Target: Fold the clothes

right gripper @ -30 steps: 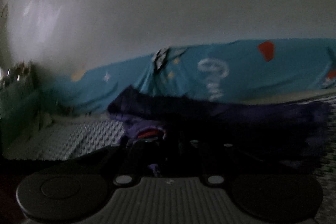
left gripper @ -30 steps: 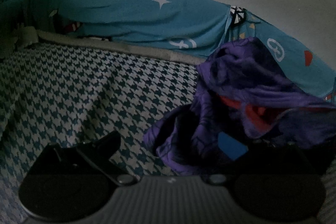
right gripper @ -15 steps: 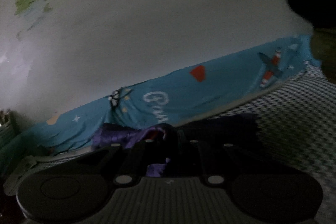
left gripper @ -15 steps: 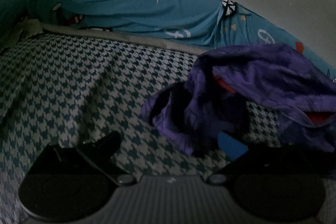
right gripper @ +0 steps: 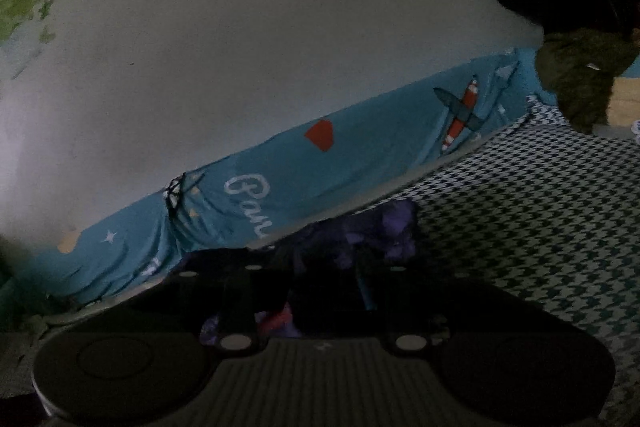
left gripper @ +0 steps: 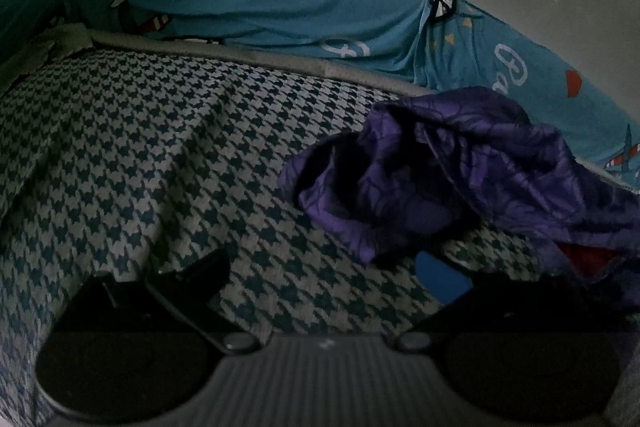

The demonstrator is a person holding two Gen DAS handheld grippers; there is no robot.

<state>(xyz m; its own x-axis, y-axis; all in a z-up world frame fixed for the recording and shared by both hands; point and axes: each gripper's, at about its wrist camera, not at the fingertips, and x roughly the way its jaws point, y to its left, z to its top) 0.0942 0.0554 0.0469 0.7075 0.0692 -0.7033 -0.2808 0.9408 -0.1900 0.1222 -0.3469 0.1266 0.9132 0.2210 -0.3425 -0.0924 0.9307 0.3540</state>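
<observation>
Purple garment [left gripper: 460,171] lies crumpled ahead and to the right of the left gripper [left gripper: 324,275], resting on the houndstooth bedcover [left gripper: 140,155]; nothing folded yet. Left jaws stand wide apart and empty, bare cover between them, the blue fingertip pad [left gripper: 440,277] just short of the cloth's near edge. Right gripper [right gripper: 320,291] sits low in the fabric: purple and a scrap of red bunch between its dark fingers, which look closed on the cloth, though the view is dim. Step in hand seems to be spreading the garment out before any fold. Next move likely calls for the left jaws to reach forward-right, take a free edge or corner, and draw it away from the right-hand hold to flatten the piece. Surface is soft and rumpled, so cloth may drag. Beyond the jaws, a blue printed sheet [left gripper: 280,7] runs along a pale wall [right gripper: 240,47]; light is poor.
</observation>
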